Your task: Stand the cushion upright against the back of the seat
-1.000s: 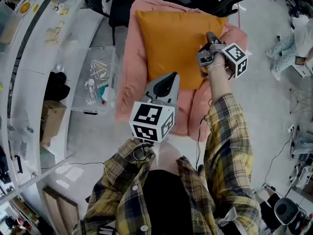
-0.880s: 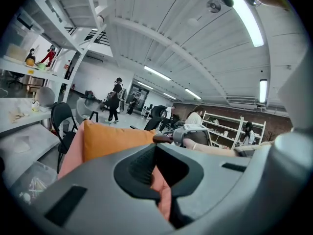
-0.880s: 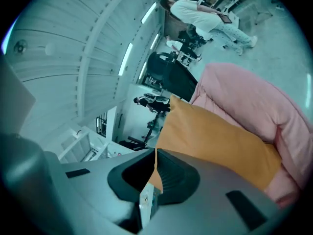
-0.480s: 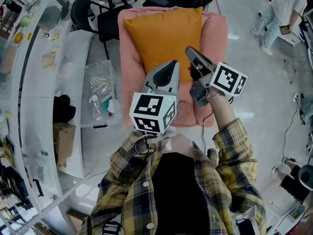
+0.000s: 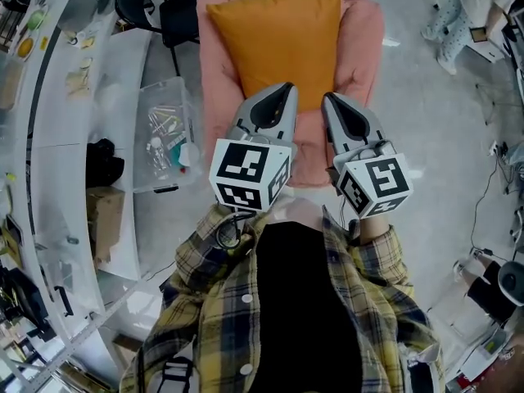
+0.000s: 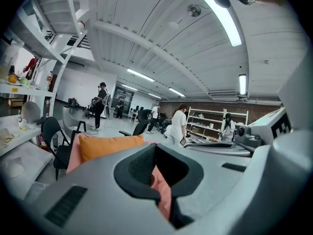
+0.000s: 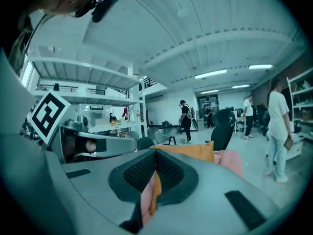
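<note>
Two grippers, both w/ jaws pressed together and nothing pinched. The left gripper [image 5: 286, 88] and right gripper [image 5: 327, 98] sit side by side close to the person's chest, tips aimed at 12 o'clock. In each gripper view the pads meet at the tip, and only pink and orange fabric shows past them.

The orange cushion [image 5: 278, 35] is at 12 o'clock from both tips, on the pink seat [image 5: 362, 47]. In head view its long axis runs 12–6, and pink padding shows at 3 and 9 o'clock. Both gripper views show its top edge standing up ahead of the tips, apart from the jaws, no contact.

Neither gripper is clearly nearer: the left tip lines up w/ the cushion's lower middle, the right tip w/ its lower corner at 3 o'clock.

Judgement: the cushion looks upright against the seat back already, so the task is prob. done or near done. Any fix would mean reaching straight to 12 o'clock.

A clear plastic bin [image 5: 168, 137] is at 9 o'clock, and a black chair [image 5: 155, 6] at 11.
</note>
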